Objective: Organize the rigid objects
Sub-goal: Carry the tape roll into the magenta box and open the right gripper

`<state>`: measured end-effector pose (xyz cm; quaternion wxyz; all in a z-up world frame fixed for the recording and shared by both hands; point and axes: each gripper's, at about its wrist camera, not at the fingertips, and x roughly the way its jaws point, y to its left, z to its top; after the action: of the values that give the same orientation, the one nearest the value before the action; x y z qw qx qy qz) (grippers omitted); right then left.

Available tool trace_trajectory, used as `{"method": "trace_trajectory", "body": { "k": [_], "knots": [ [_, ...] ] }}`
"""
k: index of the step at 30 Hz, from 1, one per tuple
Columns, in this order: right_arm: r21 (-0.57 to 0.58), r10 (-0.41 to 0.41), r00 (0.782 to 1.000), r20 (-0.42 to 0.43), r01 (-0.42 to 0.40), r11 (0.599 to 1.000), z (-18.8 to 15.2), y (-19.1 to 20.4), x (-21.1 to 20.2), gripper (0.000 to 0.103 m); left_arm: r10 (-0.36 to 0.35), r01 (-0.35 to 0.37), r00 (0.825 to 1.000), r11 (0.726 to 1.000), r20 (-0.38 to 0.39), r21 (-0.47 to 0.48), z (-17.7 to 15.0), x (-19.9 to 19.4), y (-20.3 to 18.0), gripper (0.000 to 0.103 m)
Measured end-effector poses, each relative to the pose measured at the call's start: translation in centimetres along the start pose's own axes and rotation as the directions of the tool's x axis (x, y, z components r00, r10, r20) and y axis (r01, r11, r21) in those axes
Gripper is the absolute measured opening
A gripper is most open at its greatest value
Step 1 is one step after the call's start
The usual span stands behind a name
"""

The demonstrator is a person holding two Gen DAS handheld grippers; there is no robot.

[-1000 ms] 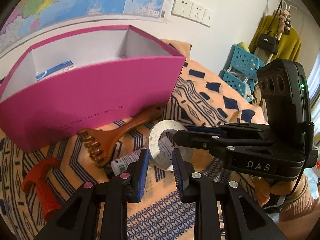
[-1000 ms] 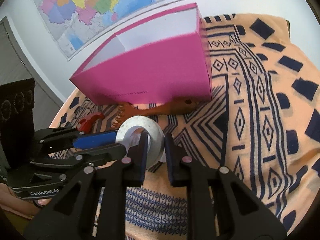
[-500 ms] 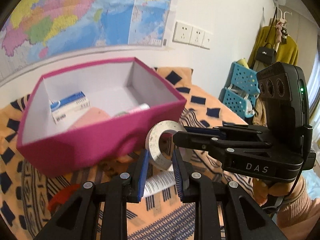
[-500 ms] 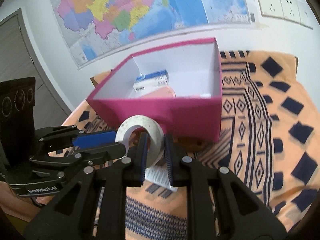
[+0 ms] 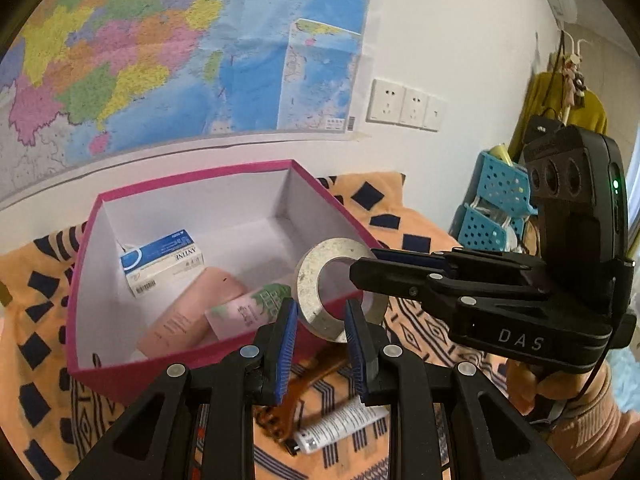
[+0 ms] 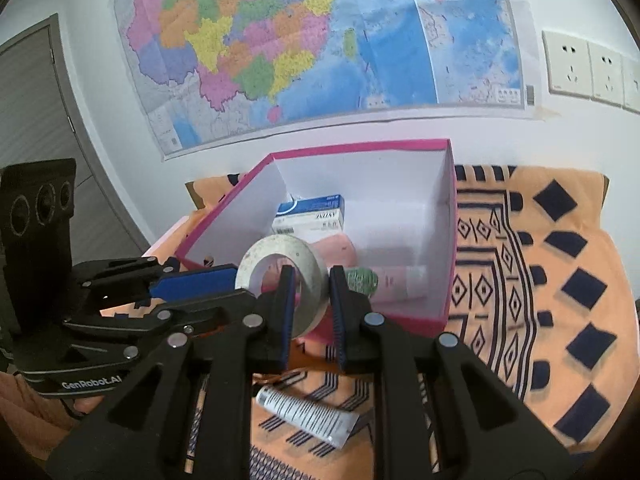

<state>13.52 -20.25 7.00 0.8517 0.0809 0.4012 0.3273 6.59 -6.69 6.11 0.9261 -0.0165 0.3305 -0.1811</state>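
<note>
While both grippers pinch the tape roll (image 5: 320,280) between them, it hangs at the near rim of the pink box (image 5: 224,364), low centre of the frame. The left gripper (image 5: 322,350) is clamped on the roll's lower edge, the right gripper (image 6: 312,312) on its band (each seen best from its own wrist). The step, I'd judge, is carrying the roll into the box; next comes easing it over the rim and letting go above a bare patch of floor. Readable writing: "DAS" on the right gripper's body, "GenRobot.AI" on the left's, "ANTINE" on the blue-and-white carton (image 5: 160,262) inside.
</note>
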Motion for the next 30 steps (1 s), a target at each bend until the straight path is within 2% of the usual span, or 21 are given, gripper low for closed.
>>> {"method": "trace_trajectory", "body": {
  "k": [13,25,30],
  "knots": [
    [0.004,-0.02,0.999,-0.036,0.021,1.0,2.6,-1.7,3.6,0.02,0.038,-0.039,0.999,0.999,-0.026,-0.033,2.2,2.9,2.2,0.024],
    [0.029,-0.052,0.995,-0.08,0.054,0.998,3.1,-3.5,6.0,0.02,0.045,-0.051,0.996,0.996,-0.079,-0.073,2.7,6.2,3.6,0.024],
    [0.04,-0.089,0.991,-0.098,0.093,0.995,3.1,-4.2,7.1,0.02,0.051,-0.06,0.993,0.995,-0.102,-0.085,3.1,7.6,3.8,0.024]
  ]
}}
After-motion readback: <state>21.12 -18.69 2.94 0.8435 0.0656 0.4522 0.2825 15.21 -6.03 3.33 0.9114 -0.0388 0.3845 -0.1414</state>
